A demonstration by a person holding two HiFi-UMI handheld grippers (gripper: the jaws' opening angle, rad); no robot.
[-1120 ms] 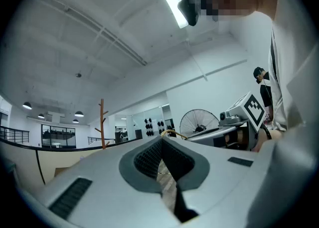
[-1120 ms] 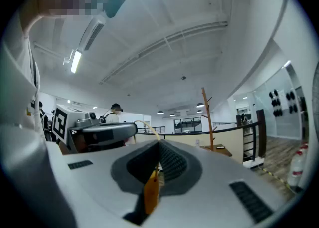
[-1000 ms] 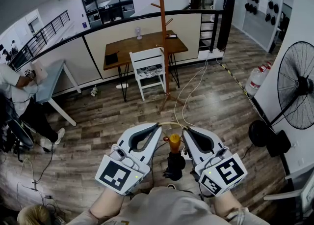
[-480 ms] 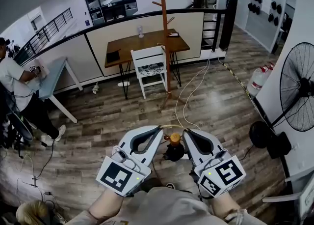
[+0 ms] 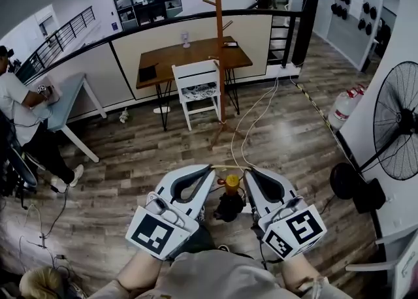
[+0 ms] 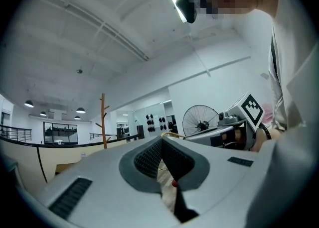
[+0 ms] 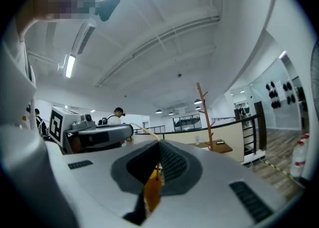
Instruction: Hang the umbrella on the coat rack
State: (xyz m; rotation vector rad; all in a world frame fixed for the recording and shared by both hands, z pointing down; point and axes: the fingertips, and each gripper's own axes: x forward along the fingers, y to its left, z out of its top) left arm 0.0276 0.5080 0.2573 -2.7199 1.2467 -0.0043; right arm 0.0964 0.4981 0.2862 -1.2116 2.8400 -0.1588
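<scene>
Wood coat rack (image 5: 219, 49) & plank floor (image 5: 163, 154); umbrella (image 5: 230, 205): black cloth, glossy orange plastic cap.

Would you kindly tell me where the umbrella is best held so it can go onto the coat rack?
Grip the thin loop at the orange handle, one side each. The umbrella hangs handle-up between the left tongs and right tongs, which pinch that loop from opposite sides. Stretched open like this, it should slip over a peg of the rack.
</scene>
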